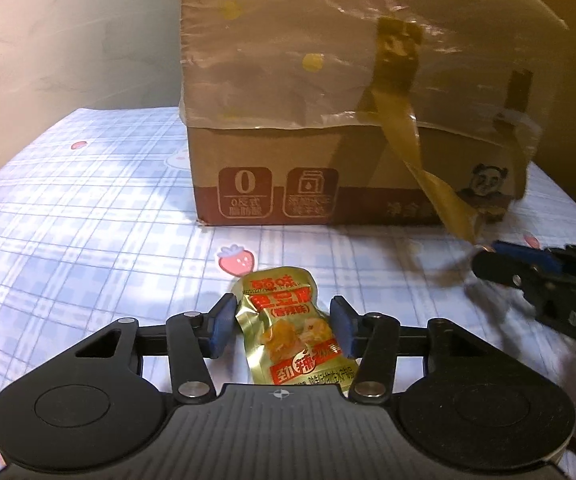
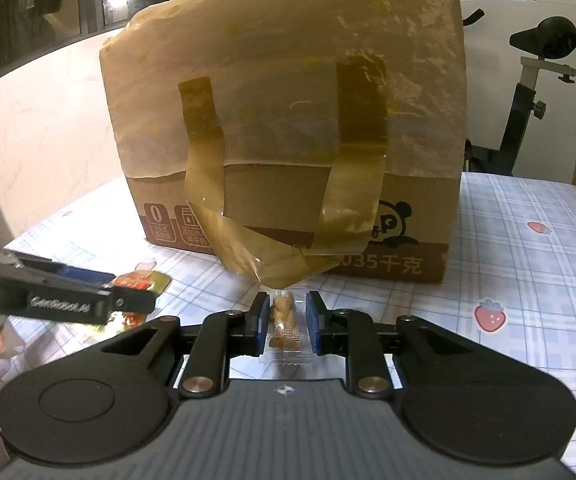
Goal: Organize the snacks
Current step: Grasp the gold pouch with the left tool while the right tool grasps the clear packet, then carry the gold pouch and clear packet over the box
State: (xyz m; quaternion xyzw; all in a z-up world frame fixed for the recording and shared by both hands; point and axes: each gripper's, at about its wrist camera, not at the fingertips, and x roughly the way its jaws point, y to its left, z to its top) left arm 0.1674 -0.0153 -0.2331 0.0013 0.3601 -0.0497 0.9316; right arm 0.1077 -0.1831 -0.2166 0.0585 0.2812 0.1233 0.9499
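Between tool (image 1: 283, 330) pads – gold packet (image 1: 294, 330)

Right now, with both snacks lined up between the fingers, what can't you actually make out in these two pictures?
- Inside of the cardboard box: both views, hidden by its walls and plastic cover.
- Gold snack packet lower edge: left wrist view, covered by the left tool.
- Clear snack packet print: right wrist view, too small.
- Right tool in the left view: blurred, cut off by the edge.
- Whether either tool's pads touch its packet: unclear.
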